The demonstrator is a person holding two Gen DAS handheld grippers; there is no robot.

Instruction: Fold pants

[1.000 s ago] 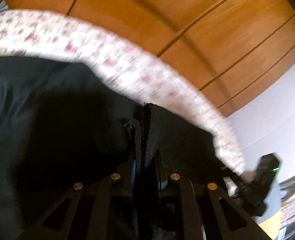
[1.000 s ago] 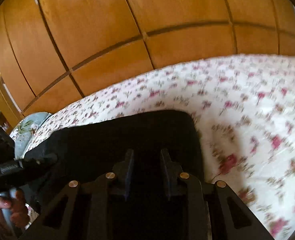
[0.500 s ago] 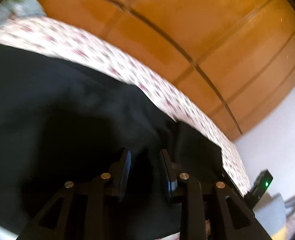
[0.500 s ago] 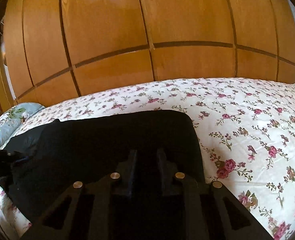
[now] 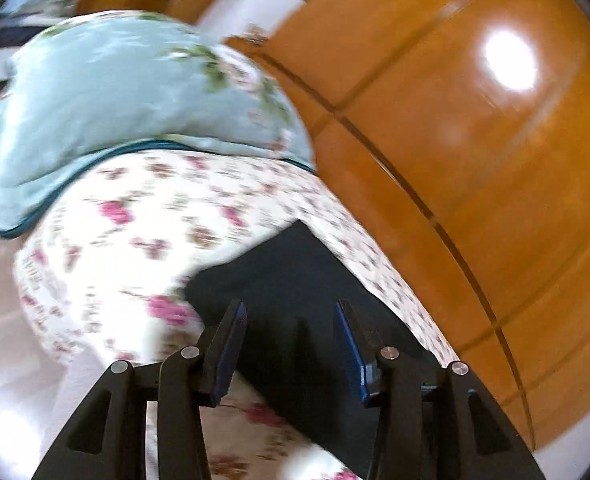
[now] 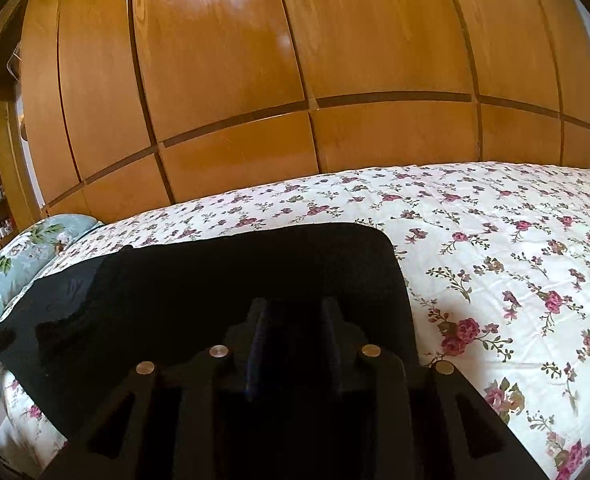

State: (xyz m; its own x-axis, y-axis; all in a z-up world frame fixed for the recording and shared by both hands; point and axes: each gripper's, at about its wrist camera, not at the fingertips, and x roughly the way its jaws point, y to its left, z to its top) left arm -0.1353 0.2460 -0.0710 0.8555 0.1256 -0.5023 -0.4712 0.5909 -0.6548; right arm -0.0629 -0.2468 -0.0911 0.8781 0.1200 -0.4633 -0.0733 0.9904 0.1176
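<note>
Black pants (image 6: 231,292) flat on floral bedspread (image 6: 515,248), folded. Left gripper (image 5: 291,322) spread wide over one end, pillow (image 5: 107,112) beyond; right gripper (image 6: 295,316) against dark cloth, grip undeterminable.

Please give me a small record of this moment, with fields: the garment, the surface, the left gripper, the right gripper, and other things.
garment: black pants, lying flat on the bed, folded over at the end near the pillow
surface: bed with a floral sheet
left gripper: fingers wide apart, over a corner of the pants, holding nothing
right gripper: over the pants; too dark to tell whether it grips the cloth
other things: light blue pillow; wooden wardrobe behind the bed
</note>
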